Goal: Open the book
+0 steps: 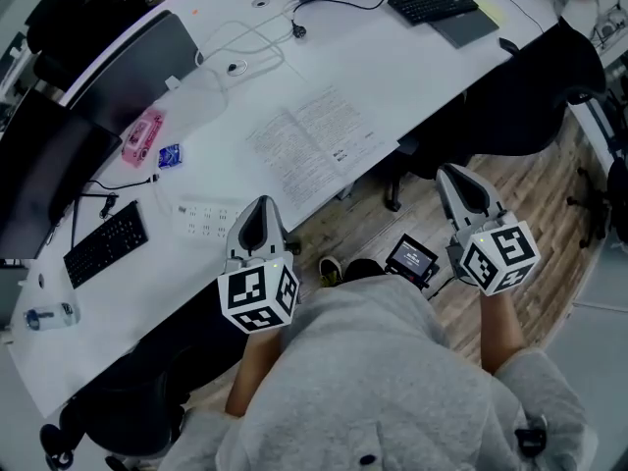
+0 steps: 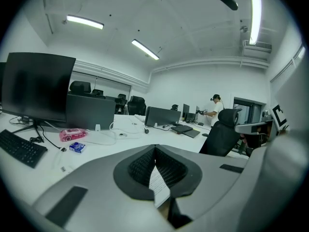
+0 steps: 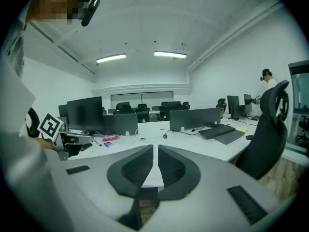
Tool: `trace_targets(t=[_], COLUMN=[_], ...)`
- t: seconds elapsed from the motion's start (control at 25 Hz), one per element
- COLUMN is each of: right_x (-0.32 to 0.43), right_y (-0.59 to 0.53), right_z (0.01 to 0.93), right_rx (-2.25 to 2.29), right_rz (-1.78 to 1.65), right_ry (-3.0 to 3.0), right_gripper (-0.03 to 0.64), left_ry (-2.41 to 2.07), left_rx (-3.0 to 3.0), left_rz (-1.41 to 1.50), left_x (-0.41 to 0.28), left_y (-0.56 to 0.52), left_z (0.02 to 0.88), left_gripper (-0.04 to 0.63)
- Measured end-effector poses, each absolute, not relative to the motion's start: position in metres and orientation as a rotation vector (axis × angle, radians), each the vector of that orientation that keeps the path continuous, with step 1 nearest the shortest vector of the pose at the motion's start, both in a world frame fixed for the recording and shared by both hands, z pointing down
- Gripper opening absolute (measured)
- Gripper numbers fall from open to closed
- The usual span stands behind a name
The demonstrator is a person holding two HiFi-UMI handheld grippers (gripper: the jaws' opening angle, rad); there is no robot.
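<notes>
the book (image 1: 309, 145) lies open and flat on the white desk (image 1: 392, 77), near the desk's front edge, both pages of print facing up. nothing touches it.

the left gripper (image 1: 260, 209) hangs over the desk's front edge, close to the book's near left corner but clear of it. its jaws are closed, the tips meeting, with nothing held; only a strip of printed page shows beyond them in the left gripper view. the right gripper (image 1: 461, 189) is off the desk, over the wooden floor (image 1: 535, 204), to the right of the book and apart from it. its jaws are almost together, a thin slit left between them, and the slit is empty.

left of the book lie a pink pack (image 1: 143, 135) and a small blue packet (image 1: 170, 155) side by side, then a black keyboard (image 1: 106, 243) nearer the edge. a second keyboard (image 1: 432, 4) sits at the far side. a dark office chair (image 1: 535, 96) stands at the desk's right end.
</notes>
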State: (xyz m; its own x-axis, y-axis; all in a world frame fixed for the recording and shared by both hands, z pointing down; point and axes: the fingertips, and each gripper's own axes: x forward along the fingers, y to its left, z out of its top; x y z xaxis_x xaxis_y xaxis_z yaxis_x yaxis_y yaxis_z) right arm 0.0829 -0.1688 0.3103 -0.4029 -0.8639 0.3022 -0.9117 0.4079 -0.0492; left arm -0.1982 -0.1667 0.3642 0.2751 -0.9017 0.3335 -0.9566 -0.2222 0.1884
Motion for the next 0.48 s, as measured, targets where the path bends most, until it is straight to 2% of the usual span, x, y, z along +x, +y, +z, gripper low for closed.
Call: trace_targets(t=[0.48], right_x=[0.072], right_y=[-0.170], right_z=[0.321], right_rx=[1.607], right_rz=[0.355], right_ry=[-2.451], right_gripper=[0.049], left_ry=[-1.658], left_rx=[2.298], left_rz=[0.235], left_x=[-0.180], left_y=[-0.175], left_z=[0.341], left_gripper=[0.009])
